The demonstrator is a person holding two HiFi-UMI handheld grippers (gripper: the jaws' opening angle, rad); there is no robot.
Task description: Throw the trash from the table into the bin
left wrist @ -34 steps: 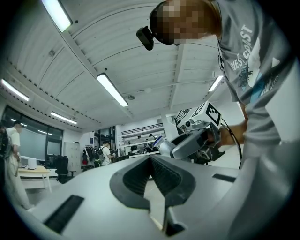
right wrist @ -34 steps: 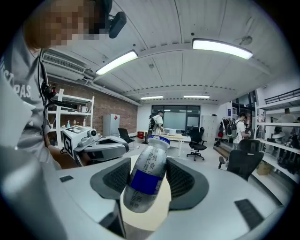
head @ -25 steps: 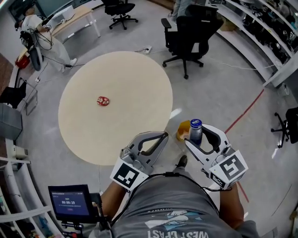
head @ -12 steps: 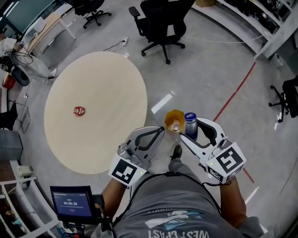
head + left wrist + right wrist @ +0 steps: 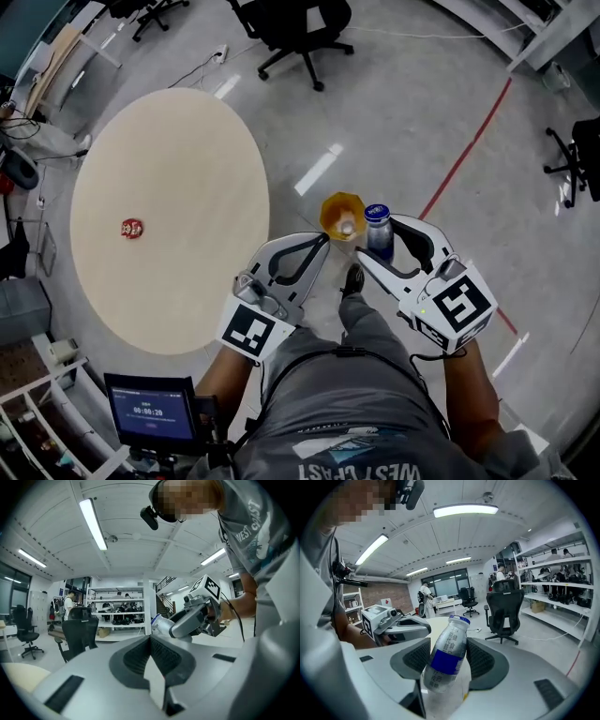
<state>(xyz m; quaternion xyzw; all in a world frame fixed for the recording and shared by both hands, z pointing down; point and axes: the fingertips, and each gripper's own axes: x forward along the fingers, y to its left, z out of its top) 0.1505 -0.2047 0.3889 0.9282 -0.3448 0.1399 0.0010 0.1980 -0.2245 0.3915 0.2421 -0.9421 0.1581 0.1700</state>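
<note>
Bottle (image 5: 446, 656) sits tilted, clamped mid-body in right gripper (image 5: 378, 239), at 3 o'clock of bin (image 5: 326, 204). It is likely light, thin, slick plastic, best gripped gently at the labelled waist. Left gripper (image 5: 322, 244) is closed, empty. Wrapper (image 5: 131, 228) lies at table's (image 5: 187, 169) 9 o'clock.

Blk office chair (image 5: 295, 23) top centre on grey floor (image 5: 412, 103). Wht power strip (image 5: 221, 53) w/ cable to its left. Red floor line (image 5: 464, 155) runs diag at right. 2nd chair (image 5: 574, 159) at right edge. Small lit screen (image 5: 150, 411) bottom left.
</note>
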